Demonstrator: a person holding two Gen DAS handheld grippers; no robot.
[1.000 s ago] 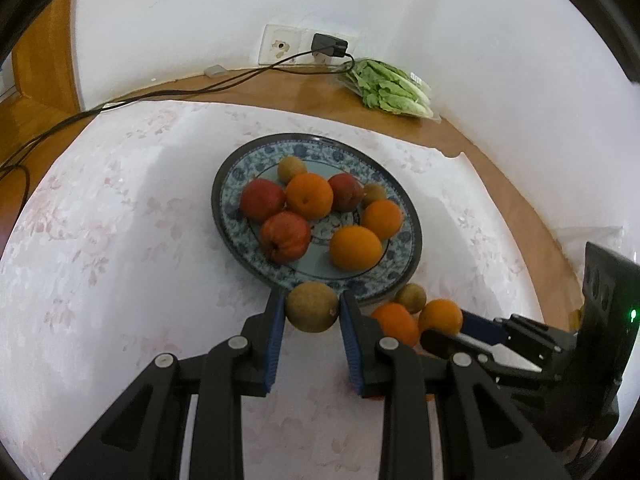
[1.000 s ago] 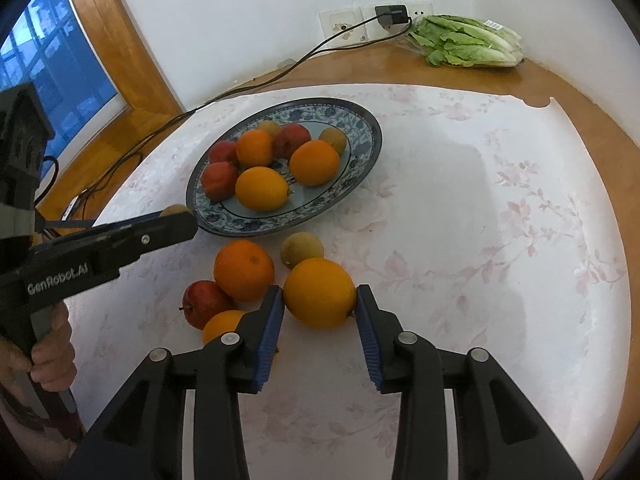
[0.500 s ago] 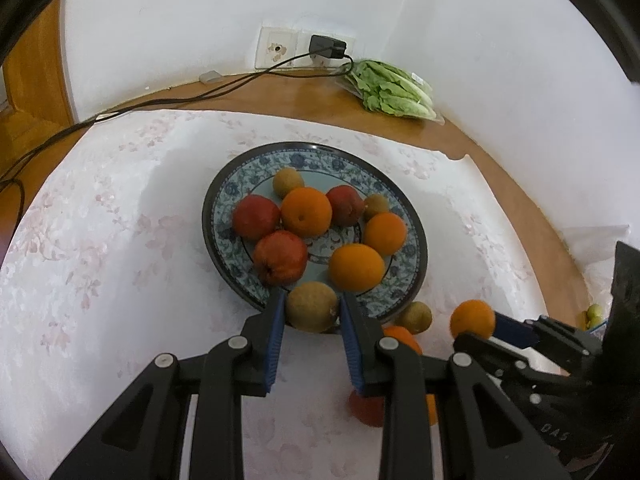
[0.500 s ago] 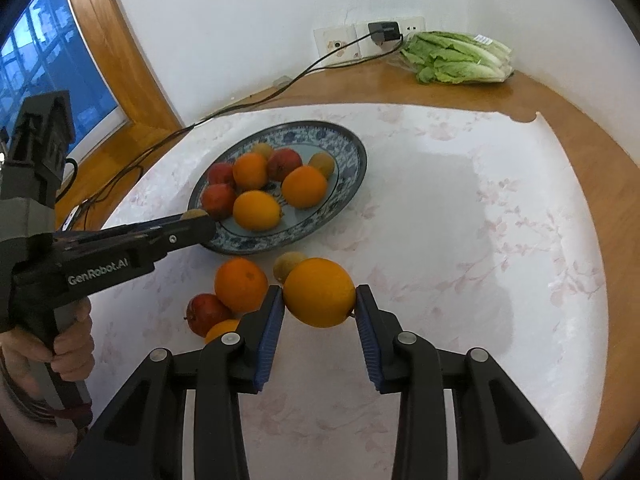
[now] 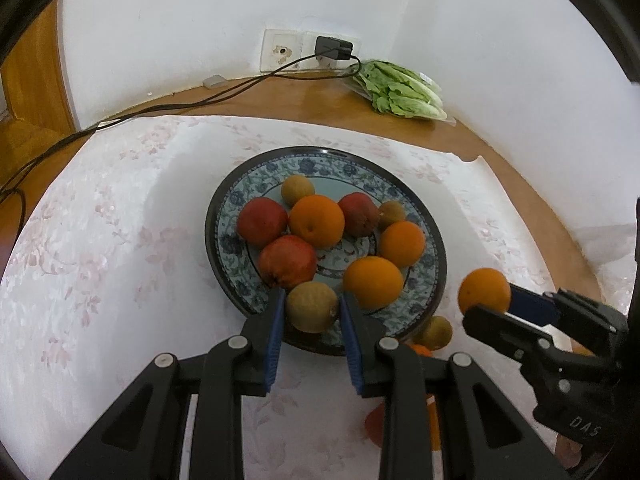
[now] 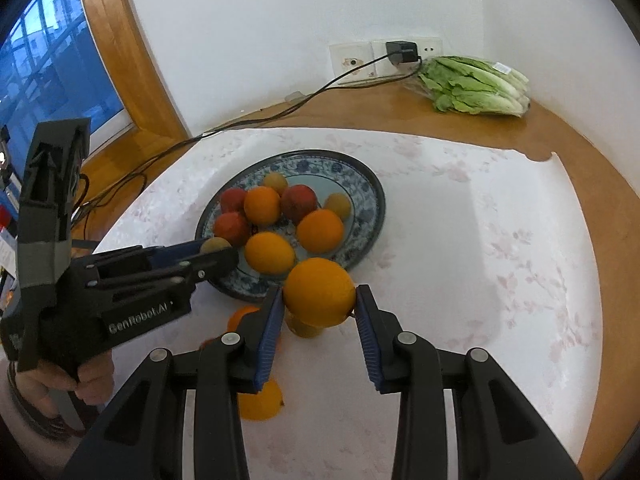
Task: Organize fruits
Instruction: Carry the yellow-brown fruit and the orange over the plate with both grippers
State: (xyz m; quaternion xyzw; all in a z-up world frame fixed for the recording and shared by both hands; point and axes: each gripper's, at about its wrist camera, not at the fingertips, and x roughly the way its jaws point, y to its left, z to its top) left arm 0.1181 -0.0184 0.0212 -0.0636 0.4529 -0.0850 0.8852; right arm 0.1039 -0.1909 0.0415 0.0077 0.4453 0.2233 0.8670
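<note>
Kiwi (image 5: 311, 306) clamped in the left gripper (image 5: 312, 312), hanging over the near rim of the blue-patterned plate (image 5: 256, 184). Orange (image 6: 319, 293) pinched between the right gripper's (image 6: 318, 306) blue pads, raised just off the plate's near edge. Apples, oranges, kiwis heaped inside. Loose fruit beneath on the floral cloth (image 6: 500, 248). Lettuce (image 6: 476, 86) by the wall.

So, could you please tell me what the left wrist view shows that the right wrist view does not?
Only the left wrist view shows the left gripper closed on a kiwi from behind, over the plate's near rim.

Only the right wrist view shows the window and the hand holding the left gripper.

Both show the plate of fruit, the lettuce, the wall socket, and the right gripper holding an orange.
</note>
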